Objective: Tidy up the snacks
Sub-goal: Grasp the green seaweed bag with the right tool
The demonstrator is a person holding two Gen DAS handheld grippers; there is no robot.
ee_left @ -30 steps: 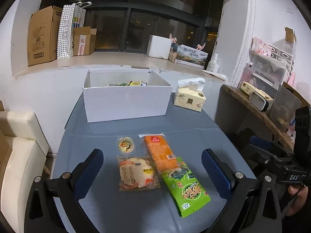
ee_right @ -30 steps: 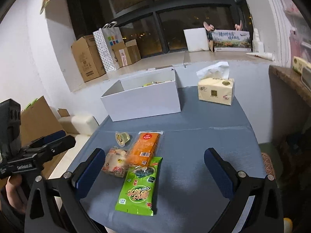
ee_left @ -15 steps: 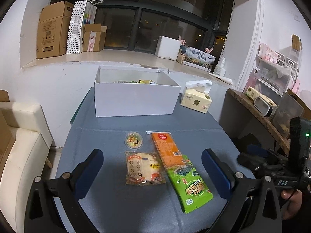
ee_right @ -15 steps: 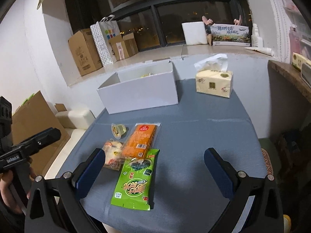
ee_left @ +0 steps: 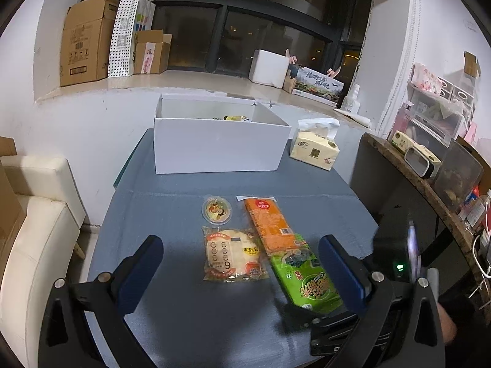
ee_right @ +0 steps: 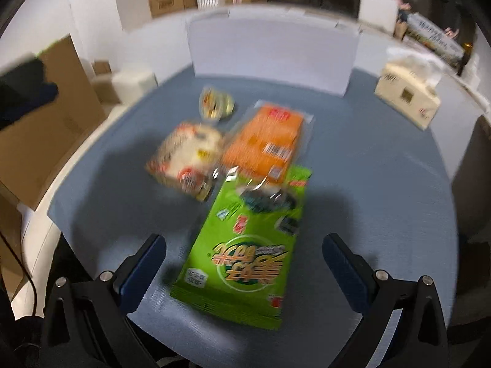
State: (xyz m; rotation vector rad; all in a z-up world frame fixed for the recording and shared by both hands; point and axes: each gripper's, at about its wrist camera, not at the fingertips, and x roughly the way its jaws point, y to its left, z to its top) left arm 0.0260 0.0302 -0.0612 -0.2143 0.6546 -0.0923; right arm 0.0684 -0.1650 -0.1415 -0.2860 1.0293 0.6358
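Green seaweed snack pack at the tabletop's near edge overlaps the orange packet, so the spread-open, empty right gripper could drag both or push it off; left gripper also spread open, empty.

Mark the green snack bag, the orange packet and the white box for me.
green snack bag [ee_right: 245,245]: right wrist view, middle of its printed front.
orange packet [ee_left: 268,227]: left wrist view, centre of the wrapper.
white box [ee_left: 218,147]: left wrist view, front wall.
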